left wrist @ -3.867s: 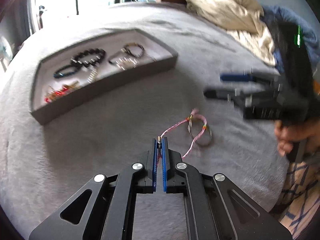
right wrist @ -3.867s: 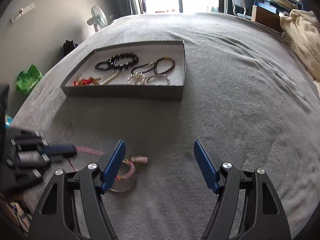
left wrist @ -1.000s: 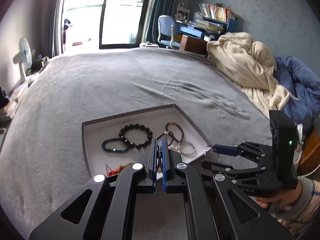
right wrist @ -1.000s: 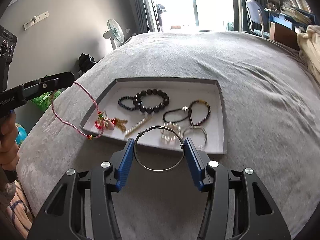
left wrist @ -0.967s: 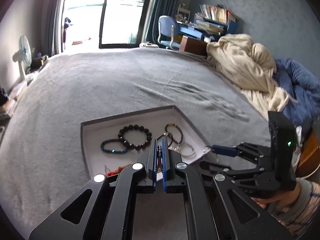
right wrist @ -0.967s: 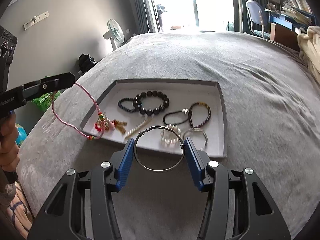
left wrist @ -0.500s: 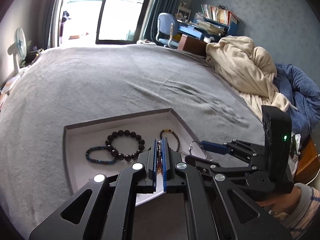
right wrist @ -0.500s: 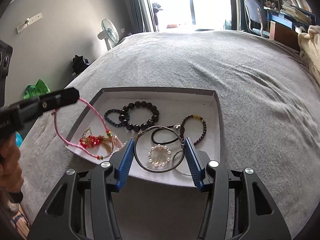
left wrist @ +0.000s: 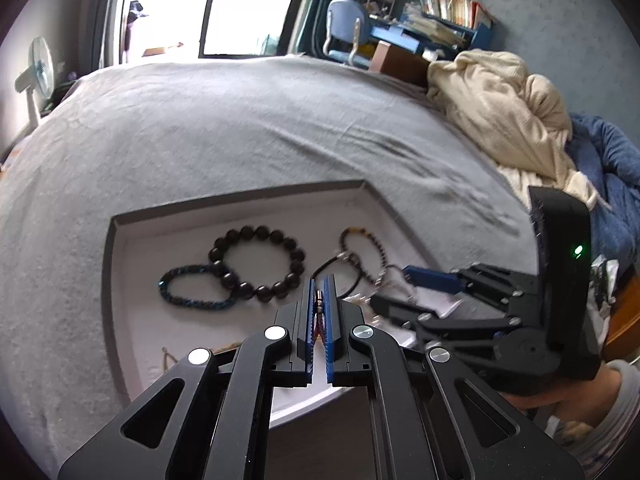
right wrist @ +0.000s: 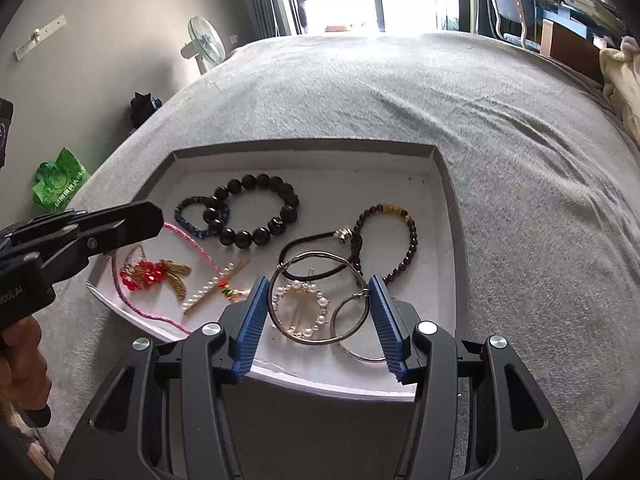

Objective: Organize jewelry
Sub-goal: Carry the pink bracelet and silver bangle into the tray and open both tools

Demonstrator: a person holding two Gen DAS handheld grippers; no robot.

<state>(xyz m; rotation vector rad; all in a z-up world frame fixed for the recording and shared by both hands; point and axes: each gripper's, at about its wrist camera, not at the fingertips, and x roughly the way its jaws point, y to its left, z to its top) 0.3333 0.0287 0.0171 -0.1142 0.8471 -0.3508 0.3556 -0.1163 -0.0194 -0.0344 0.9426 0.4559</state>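
A grey tray with a white floor (right wrist: 448, 184) lies on the bed and holds several bracelets. My left gripper (left wrist: 319, 300) is shut on the clasp end of a pink cord bracelet (right wrist: 188, 236); the cord hangs down into the tray's left part. My right gripper (right wrist: 318, 296) is shut on a wire bangle (right wrist: 316, 336), held across its width just above the tray's near part, over a pearl ring clip (right wrist: 298, 308). The right gripper also shows in the left wrist view (left wrist: 396, 292), over the tray's right side.
In the tray lie a dark bead bracelet (right wrist: 256, 208), a blue bead bracelet (right wrist: 192, 216), a garnet bead bracelet (right wrist: 404, 236), a black cord (right wrist: 312, 256), a red ornament (right wrist: 148, 272) and a second silver bangle (right wrist: 352, 344). A cream blanket (left wrist: 500, 112) lies far right.
Both grippers have moved forward from the bed to over the tray and lower. The pink cord's free end now lies on the tray floor. The bangle stays held.
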